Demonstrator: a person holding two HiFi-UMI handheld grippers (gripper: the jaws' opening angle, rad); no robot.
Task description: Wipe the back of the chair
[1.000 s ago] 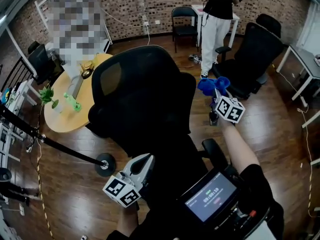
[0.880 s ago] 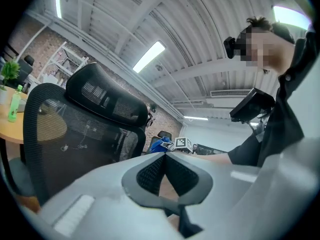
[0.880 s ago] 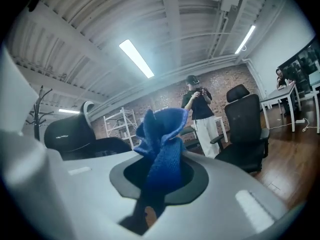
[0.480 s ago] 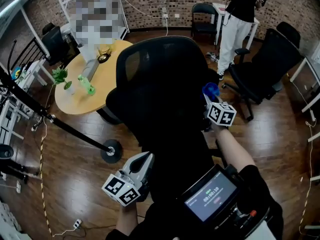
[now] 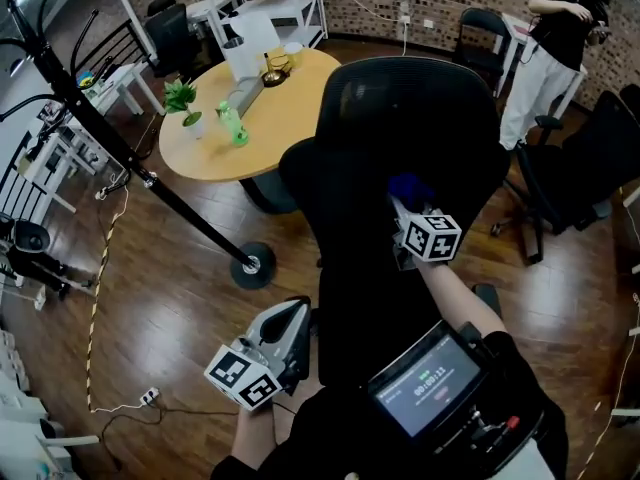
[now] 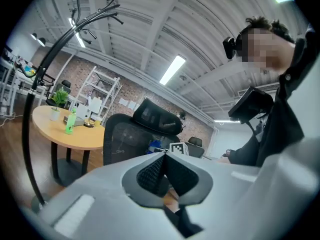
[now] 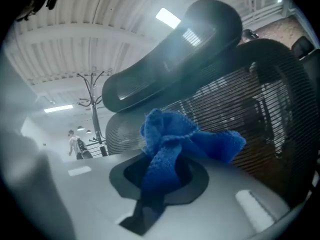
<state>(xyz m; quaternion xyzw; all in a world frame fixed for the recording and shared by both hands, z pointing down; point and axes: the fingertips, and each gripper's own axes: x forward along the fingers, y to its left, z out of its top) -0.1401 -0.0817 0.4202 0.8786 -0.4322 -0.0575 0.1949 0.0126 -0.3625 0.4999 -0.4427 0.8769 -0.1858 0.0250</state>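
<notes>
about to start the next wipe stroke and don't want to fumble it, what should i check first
1. Cloth gripped: the blue cloth is pinched between the jaws of the right gripper. Ok.
2. Cloth on the surface: it sits close to the mesh chair back, below the headrest; actual contact cannot be told.
3. Left gripper out of the way: low beside the chair, jaws together, nothing between them. Ok.
4. Chair steadied: neither gripper holds the chair, so it may roll under pressure. Not ok.
5. Room around: the standing person and the round table are apart from the chair. Ok.
</notes>
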